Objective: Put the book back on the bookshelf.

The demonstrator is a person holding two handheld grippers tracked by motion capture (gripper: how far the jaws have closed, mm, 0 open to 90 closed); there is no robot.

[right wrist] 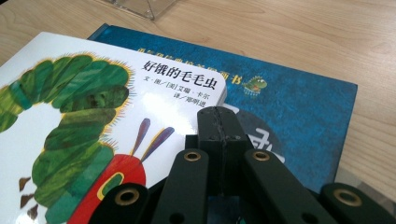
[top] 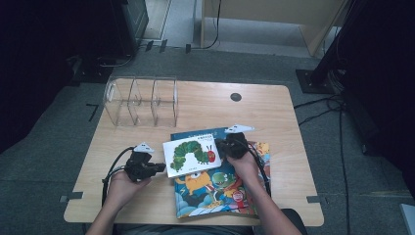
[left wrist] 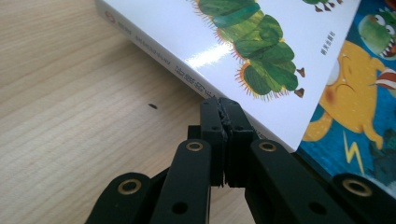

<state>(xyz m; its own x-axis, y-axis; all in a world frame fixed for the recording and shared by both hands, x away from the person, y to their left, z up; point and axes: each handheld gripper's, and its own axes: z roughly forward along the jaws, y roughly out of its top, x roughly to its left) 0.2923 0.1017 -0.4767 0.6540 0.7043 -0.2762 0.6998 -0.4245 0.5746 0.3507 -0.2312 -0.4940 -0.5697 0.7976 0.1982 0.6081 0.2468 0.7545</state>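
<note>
A white picture book with a green caterpillar (top: 191,154) (left wrist: 243,42) (right wrist: 70,116) lies on top of a blue book (top: 195,133) (right wrist: 289,102) and a colourful monster book (top: 215,191) (left wrist: 355,107) near the table's front middle. My left gripper (top: 162,167) (left wrist: 223,105) is shut with nothing between its jaws. Its tips rest against the white book's left edge, by the spine. My right gripper (top: 218,145) (right wrist: 219,112) is shut too, also on nothing, and its tips meet the white book's right edge near the top corner.
A clear plastic organizer with several compartments (top: 142,100) (right wrist: 140,5) stands at the back left of the wooden table (top: 220,105). A dark round grommet (top: 236,97) sits at the back. Cables trail across the floor to the right.
</note>
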